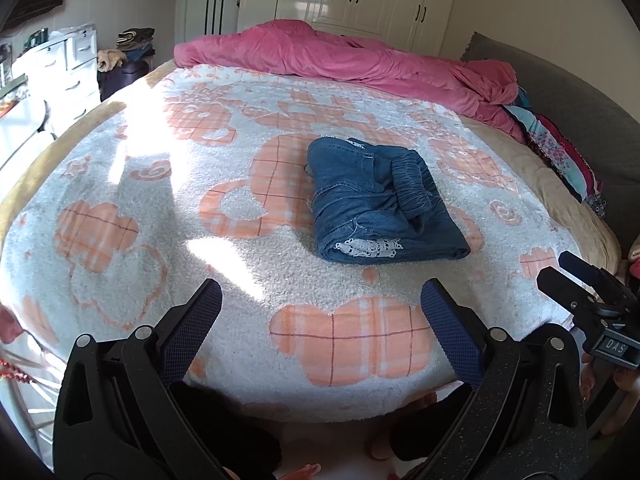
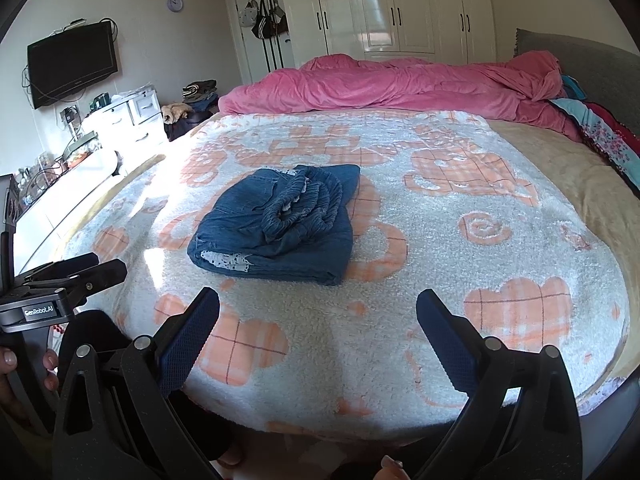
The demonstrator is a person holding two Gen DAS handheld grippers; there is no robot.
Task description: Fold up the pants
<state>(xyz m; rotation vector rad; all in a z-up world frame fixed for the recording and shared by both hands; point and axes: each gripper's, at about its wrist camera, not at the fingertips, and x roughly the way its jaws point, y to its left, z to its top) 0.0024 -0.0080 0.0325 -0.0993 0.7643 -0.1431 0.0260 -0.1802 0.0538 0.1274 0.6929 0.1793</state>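
I see both grippers, left gripper (image 1: 320, 304) and right gripper (image 2: 318, 312), held level near the blanket (image 1: 200, 160) edge, jaws wide and empty, the folded pants (image 1: 380, 200) lying mid-blanket, well apart from them.

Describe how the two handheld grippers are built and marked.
Both are matte black plastic clamps with silver pivot rivets and dark blue textured pads. The left gripper carries a small plate reading "GenRobot.AI", seen in the right wrist view; the right gripper shows a label starting "DAS" in the left wrist view. No cables or sleeves show.
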